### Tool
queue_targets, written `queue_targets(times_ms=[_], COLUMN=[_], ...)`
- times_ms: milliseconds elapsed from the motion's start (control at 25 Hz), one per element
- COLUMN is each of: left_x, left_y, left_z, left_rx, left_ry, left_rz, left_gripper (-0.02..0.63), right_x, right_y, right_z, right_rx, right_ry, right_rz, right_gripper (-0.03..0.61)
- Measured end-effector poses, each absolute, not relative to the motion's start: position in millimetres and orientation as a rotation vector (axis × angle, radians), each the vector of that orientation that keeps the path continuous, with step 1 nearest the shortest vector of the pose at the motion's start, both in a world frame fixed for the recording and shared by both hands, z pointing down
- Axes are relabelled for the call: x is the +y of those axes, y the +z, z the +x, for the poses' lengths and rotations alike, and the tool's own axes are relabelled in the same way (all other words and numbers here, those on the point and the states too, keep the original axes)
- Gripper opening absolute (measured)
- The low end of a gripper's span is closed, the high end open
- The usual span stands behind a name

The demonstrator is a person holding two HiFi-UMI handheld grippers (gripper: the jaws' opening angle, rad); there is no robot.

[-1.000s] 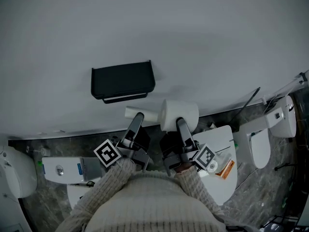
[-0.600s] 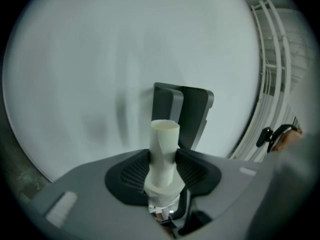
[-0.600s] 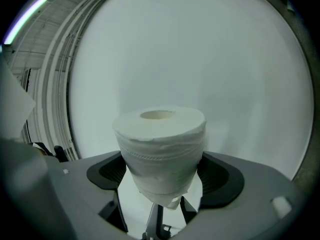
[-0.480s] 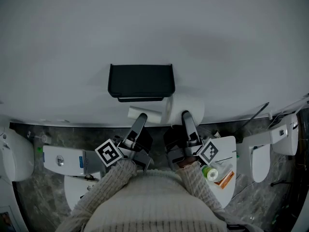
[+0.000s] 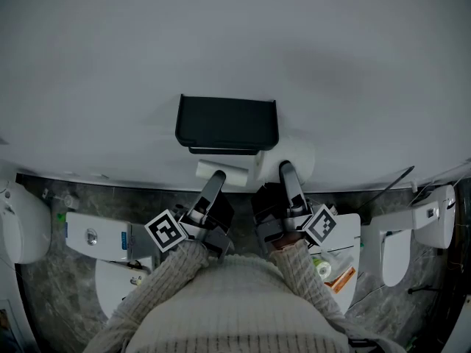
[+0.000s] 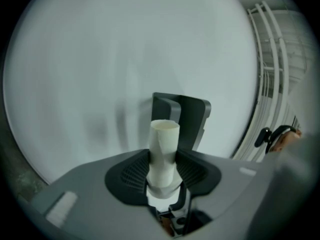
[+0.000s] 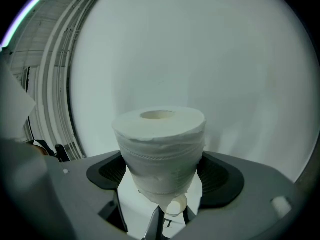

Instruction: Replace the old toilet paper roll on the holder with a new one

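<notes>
A black wall-mounted holder (image 5: 227, 123) hangs on the pale wall, also seen just behind the tube as the holder (image 6: 192, 119) in the left gripper view. My left gripper (image 5: 214, 177) is shut on an empty cardboard tube (image 5: 221, 173), which stands upright between the pads as the tube (image 6: 164, 151) inside my left gripper (image 6: 163, 165). My right gripper (image 5: 285, 169) is shut on a full white toilet paper roll (image 5: 293, 159), right below the holder's right end. The right gripper view shows the roll (image 7: 160, 149) squeezed at its lower half by my right gripper (image 7: 162, 173).
A white toilet (image 5: 26, 230) stands at the left and another toilet (image 5: 423, 215) at the right on dark marbled floor. A white cistern top (image 5: 96, 241) lies lower left. A white surface (image 5: 346, 234) lower right carries a green item (image 5: 321, 268) and an orange packet (image 5: 340, 278).
Both grippers have come closer to the holder with their loads. The full roll now sits just under the holder's right end; the tube is under its middle.
</notes>
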State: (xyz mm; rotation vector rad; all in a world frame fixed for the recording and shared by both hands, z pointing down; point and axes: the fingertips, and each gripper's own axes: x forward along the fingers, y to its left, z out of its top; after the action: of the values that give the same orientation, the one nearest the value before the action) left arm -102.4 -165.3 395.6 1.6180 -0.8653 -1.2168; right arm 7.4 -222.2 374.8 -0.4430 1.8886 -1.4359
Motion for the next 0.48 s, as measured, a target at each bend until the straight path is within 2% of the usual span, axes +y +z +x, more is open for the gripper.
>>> queue_targets(times_ms=[480], left_x=[-143], left_y=[392], left_z=[-121], left_rx=[-0.934], left_ry=[-1.28], left_rz=[1.597], left_gripper=[0.156], right_x=[-211], right_y=[371], right_z=[-14], right_rx=[1.925], right_ry=[-1.475], right_rz=[-0.375], right_gripper=[0.439])
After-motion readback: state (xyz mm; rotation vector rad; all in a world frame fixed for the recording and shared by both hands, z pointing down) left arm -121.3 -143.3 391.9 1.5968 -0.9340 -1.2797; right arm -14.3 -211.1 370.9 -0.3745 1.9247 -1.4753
